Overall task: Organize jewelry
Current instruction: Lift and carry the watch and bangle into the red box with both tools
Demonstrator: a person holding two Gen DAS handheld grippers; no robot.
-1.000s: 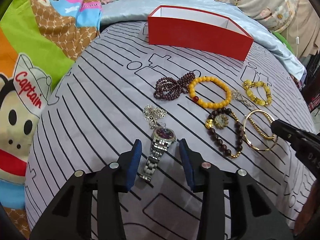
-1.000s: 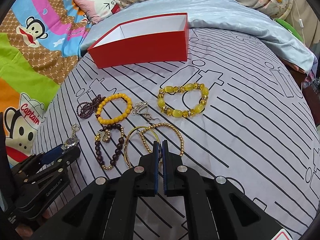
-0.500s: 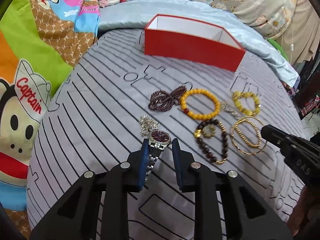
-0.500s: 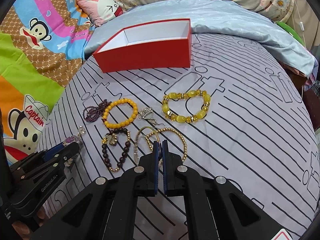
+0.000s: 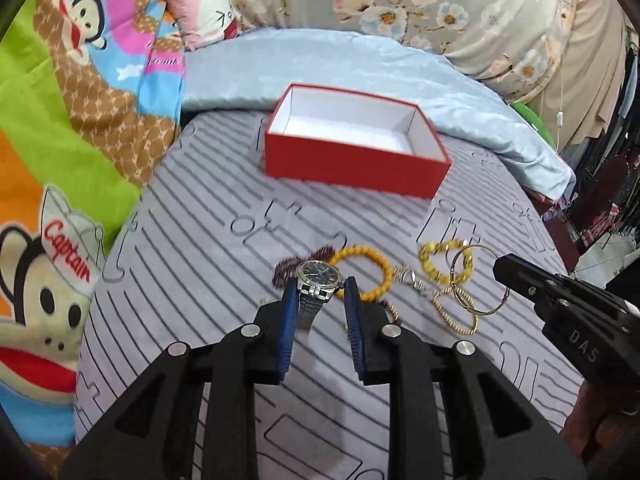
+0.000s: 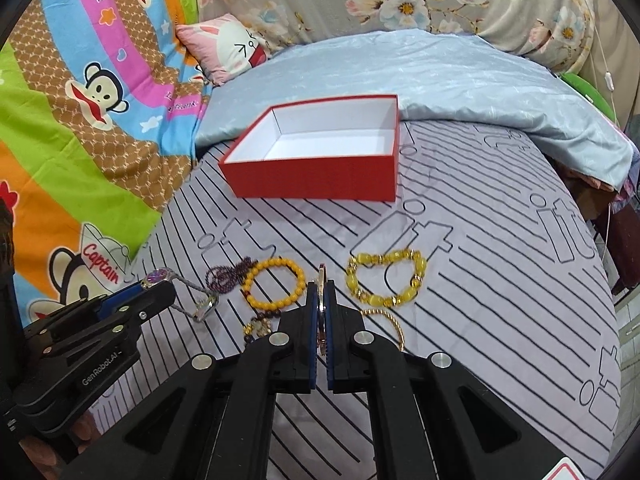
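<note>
My left gripper (image 5: 320, 286) is shut on a silver watch (image 5: 318, 280) with a dark dial and holds it above the grey striped bedspread. My right gripper (image 6: 321, 294) is shut on a thin gold bangle (image 6: 321, 300), seen edge-on; the left wrist view shows the bangle (image 5: 480, 280) as a lifted ring. An open, empty red box (image 5: 352, 164) with a white inside stands farther back. On the bedspread lie an orange bead bracelet (image 6: 274, 284), a yellow stone bracelet (image 6: 386, 278), a dark purple bead string (image 6: 228, 276) and a gold bead bracelet (image 5: 456, 308).
A silver chain (image 6: 196, 300) hangs by the left gripper in the right wrist view. A dark bead bracelet with a gold charm (image 6: 258, 324) lies near my right gripper. A folded pale blue blanket (image 6: 440, 80) lies behind the box. A bright cartoon quilt (image 5: 60, 140) covers the left side.
My left gripper closed on the watch and lifted it off the bedspread. My right gripper lifted the gold bangle. Both views rose and now look into the red box.
</note>
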